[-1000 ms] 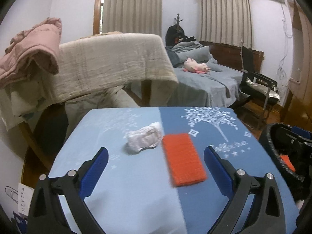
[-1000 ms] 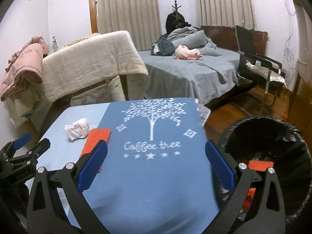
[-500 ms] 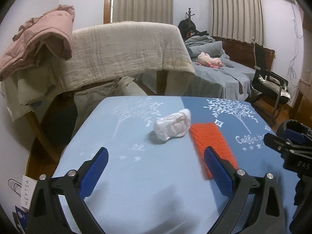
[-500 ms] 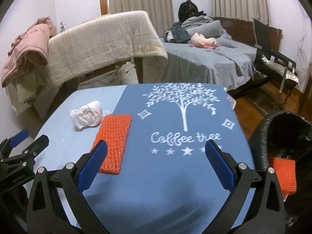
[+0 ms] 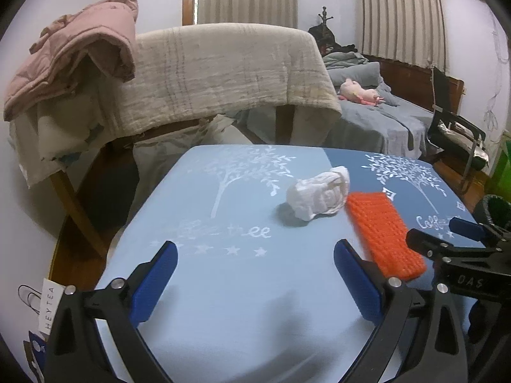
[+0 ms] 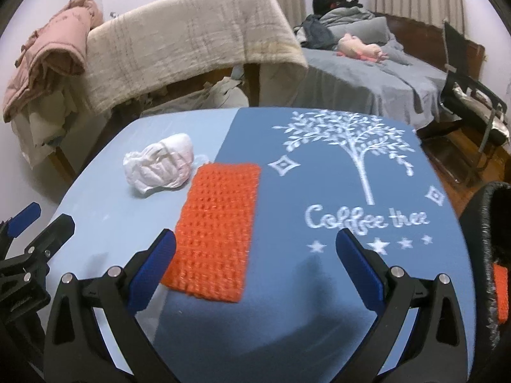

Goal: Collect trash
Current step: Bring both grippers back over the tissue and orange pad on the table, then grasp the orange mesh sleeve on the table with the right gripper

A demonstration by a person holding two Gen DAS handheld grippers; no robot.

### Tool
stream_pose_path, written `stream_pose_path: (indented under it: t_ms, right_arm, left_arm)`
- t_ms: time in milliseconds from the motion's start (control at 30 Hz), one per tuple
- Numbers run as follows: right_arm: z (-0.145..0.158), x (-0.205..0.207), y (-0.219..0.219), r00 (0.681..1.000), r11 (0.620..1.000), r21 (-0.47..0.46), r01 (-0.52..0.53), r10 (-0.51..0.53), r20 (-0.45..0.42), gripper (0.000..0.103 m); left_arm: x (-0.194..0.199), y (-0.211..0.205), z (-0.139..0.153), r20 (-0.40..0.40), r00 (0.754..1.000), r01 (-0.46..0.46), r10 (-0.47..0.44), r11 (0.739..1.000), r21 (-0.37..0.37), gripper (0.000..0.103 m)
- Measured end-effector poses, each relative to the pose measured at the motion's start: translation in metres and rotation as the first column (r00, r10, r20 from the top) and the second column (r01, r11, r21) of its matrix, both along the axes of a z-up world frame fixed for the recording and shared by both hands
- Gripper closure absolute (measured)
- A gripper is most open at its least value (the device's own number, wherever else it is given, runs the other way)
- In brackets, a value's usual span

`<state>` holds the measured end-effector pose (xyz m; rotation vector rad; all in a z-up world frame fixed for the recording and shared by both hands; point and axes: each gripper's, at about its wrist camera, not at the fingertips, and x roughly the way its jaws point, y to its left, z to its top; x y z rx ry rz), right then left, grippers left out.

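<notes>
Reaching step: both tongs spread, empty; right gripper [image 6: 255, 255] must close on orange pad [image 6: 220, 226] (eleven o'clock)

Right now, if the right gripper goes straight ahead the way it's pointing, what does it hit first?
Probably the table cover. The open right gripper points just right of the orange knitted pad, which lies nearer its left finger; depth is unclear.

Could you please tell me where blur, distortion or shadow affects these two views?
Left wrist view: fisheye bends the room edges and darkens the corners; the orange cloth is slightly smeared; a soft shadow lies on the table between the left claw's fingers. Right wrist view: the same bending; the bin rim is blurred, the tissue fairly sharp.
</notes>
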<state>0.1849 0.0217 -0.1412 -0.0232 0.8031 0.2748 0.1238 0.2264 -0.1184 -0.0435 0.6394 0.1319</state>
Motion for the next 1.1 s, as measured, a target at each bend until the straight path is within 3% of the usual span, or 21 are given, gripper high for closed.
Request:
stream_pose_path:
  t_ms: [300, 633, 700, 800, 1100]
  right_arm:
    - [-0.012, 0.011, 0.023, 0.997, 0.999, -0.02, -0.043, 0.042, -0.058, 0.006]
    - [-0.019, 0.015, 0.032, 0.988, 0.994, 0.005, -0.111, 0.11, -0.108, 0.049]
    - [-0.019, 0.014, 0.031, 0.987, 0.993, 0.02, -0.119, 0.121, -0.107, 0.064]
    - [-0.018, 0.013, 0.031, 0.982, 0.988, 0.051, -0.149, 0.154, -0.113, 0.079]
    - [-0.007, 0.011, 0.012, 0.987, 0.988, 0.08, -0.131, 0.138, -0.084, 0.082]
  left_arm:
    - [0.003, 0.016, -0.005, -0.011, 1.0, -0.026, 0.025, 1.0, -0.017, 0.007]
    - [0.006, 0.02, -0.007, -0.019, 0.999, -0.03, 0.029, 0.999, -0.023, 0.007]
    - [0.006, 0.019, -0.008, -0.02, 0.999, -0.029, 0.029, 0.999, -0.02, 0.007]
    - [0.007, 0.018, -0.009, -0.019, 0.999, -0.028, 0.028, 0.999, -0.018, 0.007]
    - [0.013, 0.003, -0.007, -0.01, 1.0, 0.007, -0.007, 1.0, -0.025, 0.007]
